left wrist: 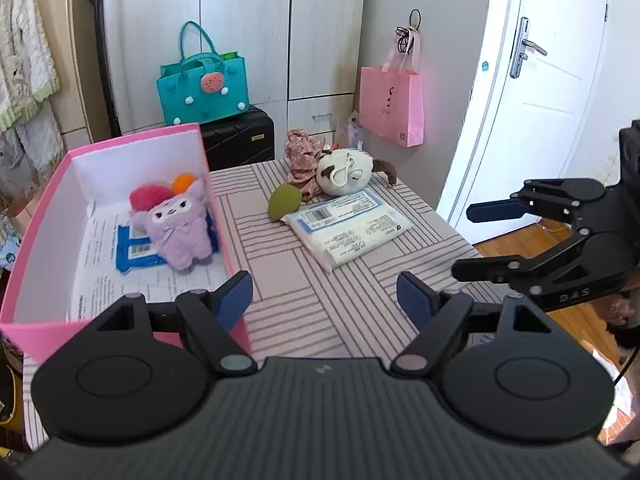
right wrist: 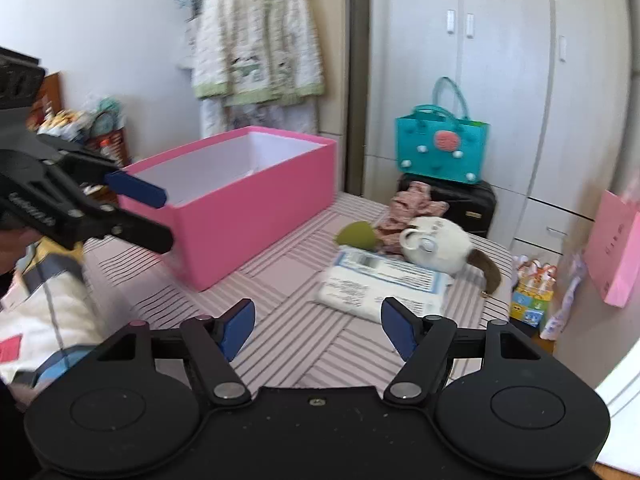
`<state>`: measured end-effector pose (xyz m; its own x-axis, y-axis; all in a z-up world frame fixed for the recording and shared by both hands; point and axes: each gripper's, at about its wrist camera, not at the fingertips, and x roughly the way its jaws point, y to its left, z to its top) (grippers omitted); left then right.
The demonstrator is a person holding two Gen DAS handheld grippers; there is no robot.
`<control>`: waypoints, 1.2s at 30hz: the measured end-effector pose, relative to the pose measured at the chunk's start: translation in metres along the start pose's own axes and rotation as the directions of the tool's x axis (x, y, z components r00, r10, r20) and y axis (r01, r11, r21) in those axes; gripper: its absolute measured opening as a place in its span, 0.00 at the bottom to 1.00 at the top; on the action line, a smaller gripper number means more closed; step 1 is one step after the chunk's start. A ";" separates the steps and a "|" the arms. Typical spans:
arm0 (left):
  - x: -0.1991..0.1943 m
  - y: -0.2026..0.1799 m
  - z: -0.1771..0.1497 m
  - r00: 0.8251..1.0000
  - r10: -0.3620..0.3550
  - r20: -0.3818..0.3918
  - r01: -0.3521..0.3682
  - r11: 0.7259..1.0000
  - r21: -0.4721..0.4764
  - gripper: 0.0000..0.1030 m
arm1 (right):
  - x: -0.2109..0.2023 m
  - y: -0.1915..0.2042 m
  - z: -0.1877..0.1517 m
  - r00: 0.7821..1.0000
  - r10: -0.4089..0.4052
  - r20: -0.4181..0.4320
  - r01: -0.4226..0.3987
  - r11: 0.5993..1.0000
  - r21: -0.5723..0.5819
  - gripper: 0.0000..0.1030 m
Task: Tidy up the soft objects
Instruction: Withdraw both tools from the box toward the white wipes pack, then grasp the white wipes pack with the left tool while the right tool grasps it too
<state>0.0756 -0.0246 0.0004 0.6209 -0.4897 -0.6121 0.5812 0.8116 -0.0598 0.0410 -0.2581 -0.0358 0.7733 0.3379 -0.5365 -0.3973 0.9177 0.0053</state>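
Observation:
A pink box (left wrist: 36, 216) stands on the left of the striped table (left wrist: 304, 292). It holds a purple plush (left wrist: 180, 228), red and orange pompoms (left wrist: 150, 196) and blue packets. Further back on the cloth lie a white tissue pack (left wrist: 348, 226), a green soft ball (left wrist: 284, 202), a white plush with brown ears (left wrist: 346, 172) and a floral cloth (left wrist: 302, 156). My left gripper (left wrist: 324, 300) is open and empty, over the table beside the box's near corner. My right gripper (right wrist: 318, 326) is open and empty too, short of the tissue pack (right wrist: 380, 284).
Behind the table a teal bag (left wrist: 202, 88) sits on a black suitcase (left wrist: 240, 140) against the wardrobe. A pink paper bag (left wrist: 392, 106) hangs at the right, near a white door (left wrist: 536, 92). In the right wrist view a pale garment (right wrist: 256, 40) hangs behind the box.

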 end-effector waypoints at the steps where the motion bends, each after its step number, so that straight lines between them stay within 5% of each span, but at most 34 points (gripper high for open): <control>1: 0.003 -0.001 0.003 1.000 0.002 -0.001 -0.002 1.000 0.003 0.78 | 0.003 -0.004 -0.001 1.000 0.003 0.003 -0.003 1.000 0.005 0.77; 3: 0.009 -0.004 0.011 1.000 0.010 0.015 -0.010 1.000 0.019 0.86 | 0.010 -0.012 -0.002 1.000 0.009 0.013 -0.009 1.000 0.020 0.84; 10: 0.034 -0.015 0.026 0.998 0.011 0.065 -0.012 1.000 0.021 0.94 | 0.030 -0.036 -0.009 0.995 -0.059 0.075 0.055 0.997 0.059 0.86; 13: 0.048 -0.025 0.027 0.993 0.063 0.099 -0.068 0.997 0.047 0.96 | 0.035 -0.048 -0.017 0.970 -0.181 0.161 0.166 0.981 0.103 0.86; 17: 0.070 -0.032 0.034 0.994 0.060 0.089 -0.064 0.997 0.043 0.99 | 0.051 -0.069 -0.021 0.960 -0.248 0.132 0.234 0.966 0.109 0.85; 36: 0.153 -0.018 0.031 1.000 0.022 0.001 -0.022 0.974 -0.226 0.92 | 0.106 -0.098 -0.028 0.996 -0.079 -0.044 0.088 0.965 0.249 0.81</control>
<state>0.1761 -0.1242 -0.0672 0.6344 -0.4718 -0.6123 0.4335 0.8730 -0.2236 0.1479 -0.3182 -0.1161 0.7798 0.2544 -0.5720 -0.1923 0.9669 0.1680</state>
